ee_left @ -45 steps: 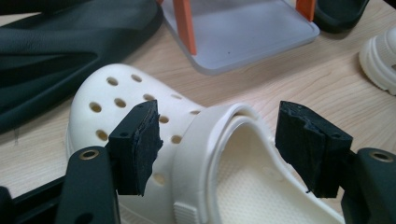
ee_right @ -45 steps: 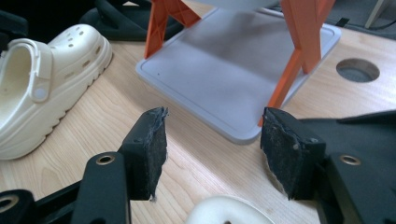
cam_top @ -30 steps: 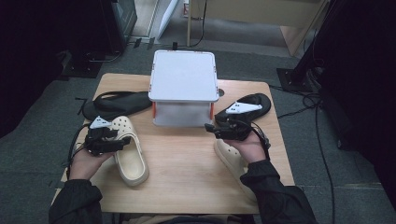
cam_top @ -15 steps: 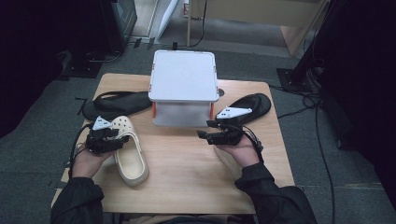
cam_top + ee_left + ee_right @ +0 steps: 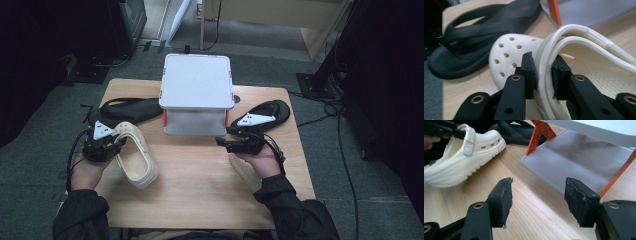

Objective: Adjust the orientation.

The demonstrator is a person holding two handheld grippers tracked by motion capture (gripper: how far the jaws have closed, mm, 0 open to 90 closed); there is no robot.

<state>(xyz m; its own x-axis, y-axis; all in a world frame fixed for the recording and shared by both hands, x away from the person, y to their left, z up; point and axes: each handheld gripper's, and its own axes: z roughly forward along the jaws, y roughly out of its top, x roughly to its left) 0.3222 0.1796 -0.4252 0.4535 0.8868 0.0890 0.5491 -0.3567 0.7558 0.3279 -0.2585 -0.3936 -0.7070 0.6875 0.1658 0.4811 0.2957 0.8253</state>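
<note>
High view: wooden table on grey carpet; left gripper, jaws just closing, pinches the cream clog near the left edge; right gripper spread over bare wood.

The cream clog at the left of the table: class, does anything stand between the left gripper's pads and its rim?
Nothing does. In the left gripper view the left gripper has just been closing, and its pads press on both sides of the cream clog rim. The black sandal lies behind, out of the way.
</note>
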